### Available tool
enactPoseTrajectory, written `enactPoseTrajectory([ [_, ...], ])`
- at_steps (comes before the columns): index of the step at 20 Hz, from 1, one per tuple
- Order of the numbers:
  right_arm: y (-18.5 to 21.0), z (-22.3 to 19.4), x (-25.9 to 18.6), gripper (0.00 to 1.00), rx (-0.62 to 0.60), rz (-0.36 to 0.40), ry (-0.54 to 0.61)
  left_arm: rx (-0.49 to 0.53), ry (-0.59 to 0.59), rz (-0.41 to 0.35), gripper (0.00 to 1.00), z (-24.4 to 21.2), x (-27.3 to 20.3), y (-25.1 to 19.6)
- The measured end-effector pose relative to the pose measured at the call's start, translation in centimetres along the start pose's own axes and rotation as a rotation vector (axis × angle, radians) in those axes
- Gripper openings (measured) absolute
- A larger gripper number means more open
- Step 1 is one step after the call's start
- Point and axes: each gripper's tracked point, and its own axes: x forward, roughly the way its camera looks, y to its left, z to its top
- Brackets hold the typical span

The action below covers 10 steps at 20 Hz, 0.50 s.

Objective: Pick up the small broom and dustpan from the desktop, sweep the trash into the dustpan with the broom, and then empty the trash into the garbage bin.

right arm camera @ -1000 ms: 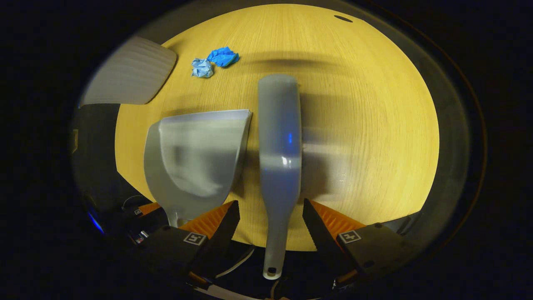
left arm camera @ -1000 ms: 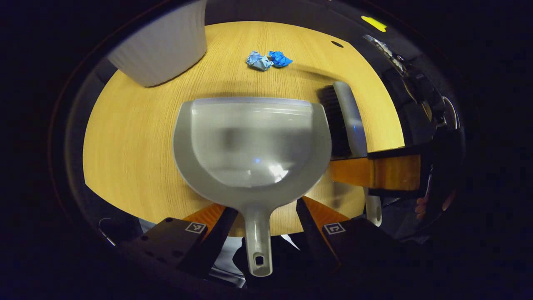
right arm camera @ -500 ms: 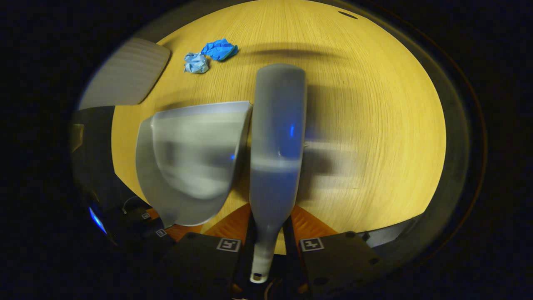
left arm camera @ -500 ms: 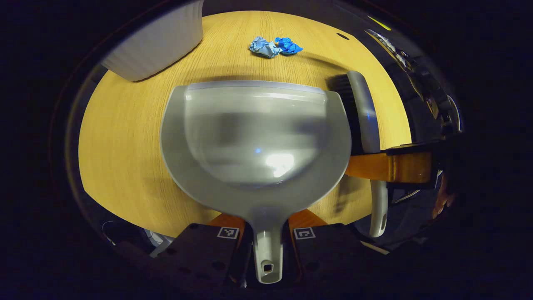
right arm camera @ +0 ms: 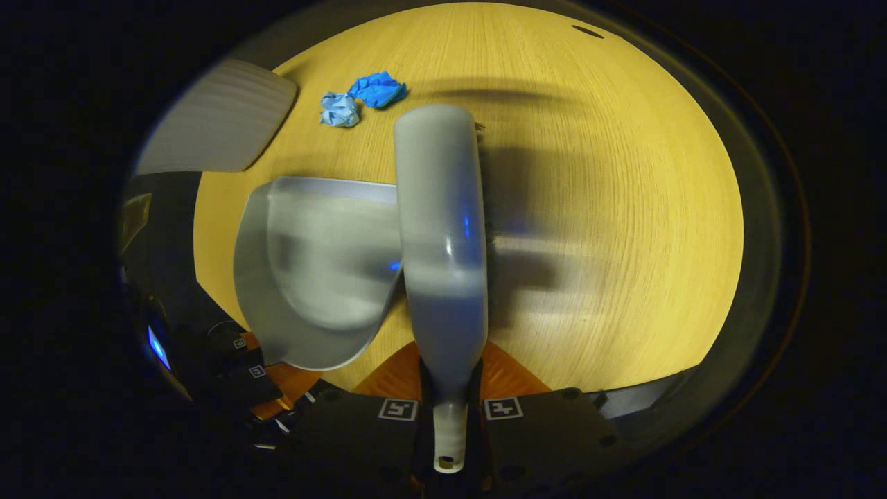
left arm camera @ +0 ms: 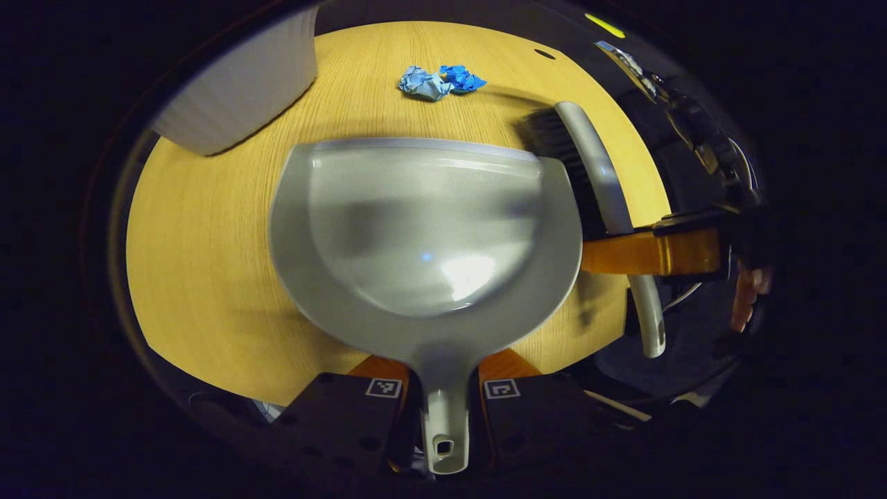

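My left gripper [left arm camera: 443, 388] clamped the grey dustpan [left arm camera: 423, 235] handle, my right gripper [right arm camera: 449, 405] pinched the small broom [right arm camera: 440, 229] handle, crumpled blue trash [left arm camera: 440, 81] lay well ahead of both, white garbage bin [left arm camera: 235, 90] ahead-left.

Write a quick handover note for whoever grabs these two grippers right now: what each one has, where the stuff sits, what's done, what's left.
Left gripper: shut on the dustpan handle.
Right gripper: shut on the broom handle, beside the dustpan.
Two crumpled blue paper balls lie on the desktop, ahead of the dustpan's lip.
Garbage bin stands at the far left.
Done: both tools gripped.
Left: sweep the balls in, tip into bin.
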Motion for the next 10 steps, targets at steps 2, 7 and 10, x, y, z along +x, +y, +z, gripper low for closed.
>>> enactPoseTrajectory([
  [2,-0.1,2.2,-2.1,0.20,-0.060,0.008,-0.069,0.051,-0.012,0.027,0.27,-0.2,-0.5,1.4],
  [7,-2.0,10.8,-7.3,0.20,-0.184,-0.086,-0.208,0.098,0.000,0.073,0.27,-0.3,-1.4,4.2],
  [10,-2.4,15.7,-8.7,0.20,-0.252,-0.160,-0.223,0.106,-0.004,0.070,0.27,-0.2,-1.3,4.7],
])
